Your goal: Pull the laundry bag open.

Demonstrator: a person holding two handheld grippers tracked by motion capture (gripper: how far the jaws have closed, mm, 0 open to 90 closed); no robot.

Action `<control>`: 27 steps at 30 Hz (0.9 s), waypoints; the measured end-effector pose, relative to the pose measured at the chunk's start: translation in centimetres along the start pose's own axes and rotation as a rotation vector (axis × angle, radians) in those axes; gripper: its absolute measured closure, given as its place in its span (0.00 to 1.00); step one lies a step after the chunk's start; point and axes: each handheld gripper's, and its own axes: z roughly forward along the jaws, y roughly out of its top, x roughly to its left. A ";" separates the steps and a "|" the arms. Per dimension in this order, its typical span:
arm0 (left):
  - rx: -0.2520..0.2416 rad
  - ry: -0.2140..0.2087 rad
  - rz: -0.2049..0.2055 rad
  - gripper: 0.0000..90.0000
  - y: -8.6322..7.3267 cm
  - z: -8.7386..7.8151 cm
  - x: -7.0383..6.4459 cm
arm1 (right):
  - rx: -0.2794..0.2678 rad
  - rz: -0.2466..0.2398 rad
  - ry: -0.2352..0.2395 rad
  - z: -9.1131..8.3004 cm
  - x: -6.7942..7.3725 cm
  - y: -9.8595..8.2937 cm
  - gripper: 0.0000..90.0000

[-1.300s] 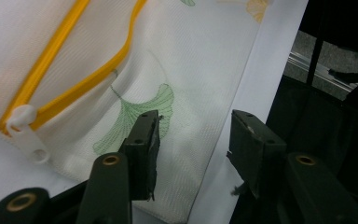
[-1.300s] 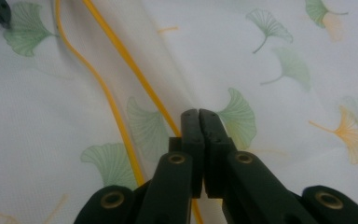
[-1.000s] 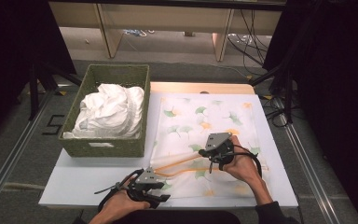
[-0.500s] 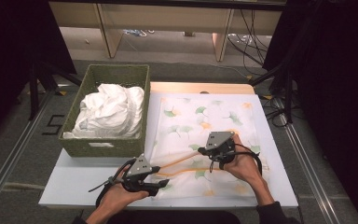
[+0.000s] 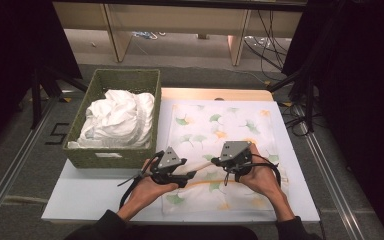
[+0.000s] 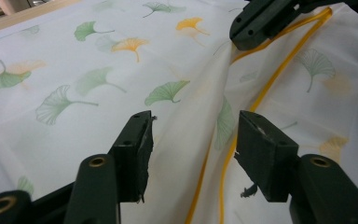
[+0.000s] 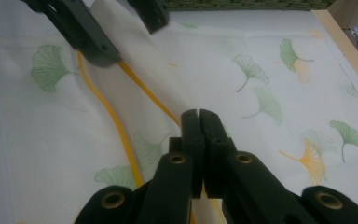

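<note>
Two hand-held grippers work a ginkgo-print cloth spread on the white tabletop. The left hand-held gripper, which half a second ago sat nearer the cloth's front edge, has moved in and now straddles a raised, yellow-piped fold with jaws wide open, empty. The right hand-held gripper is clamped on that fold. A two-handed lift looks imminent. Beyond the cloth's left edge, a green basket holds white laundry.

A green woven basket sits at the left of a white table, heaped with crumpled white cloth. Beyond the table lies grey floor with black cables and pale wooden furniture legs.
</note>
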 end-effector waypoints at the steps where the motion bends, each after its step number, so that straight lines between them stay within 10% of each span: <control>1: -0.006 -0.002 -0.004 0.53 0.0 0.5 0.0 | 0.003 0.005 -0.007 0.0 0.1 0.1 1.00; 10: -0.012 -0.008 0.102 0.96 0.7 1.9 0.0 | 0.009 0.019 -0.004 0.1 0.2 0.0 1.00; 17: -0.045 -0.016 0.092 0.97 0.9 1.5 0.2 | 0.066 0.019 -0.019 1.3 0.4 -0.4 0.75; 20: -0.037 -0.023 0.090 0.97 0.8 1.5 0.2 | 0.099 -0.040 -0.038 1.6 0.4 -0.4 0.86; 27: -0.044 -0.027 0.093 0.97 0.9 1.4 0.2 | 0.166 0.002 -0.086 1.1 -0.7 -1.8 0.98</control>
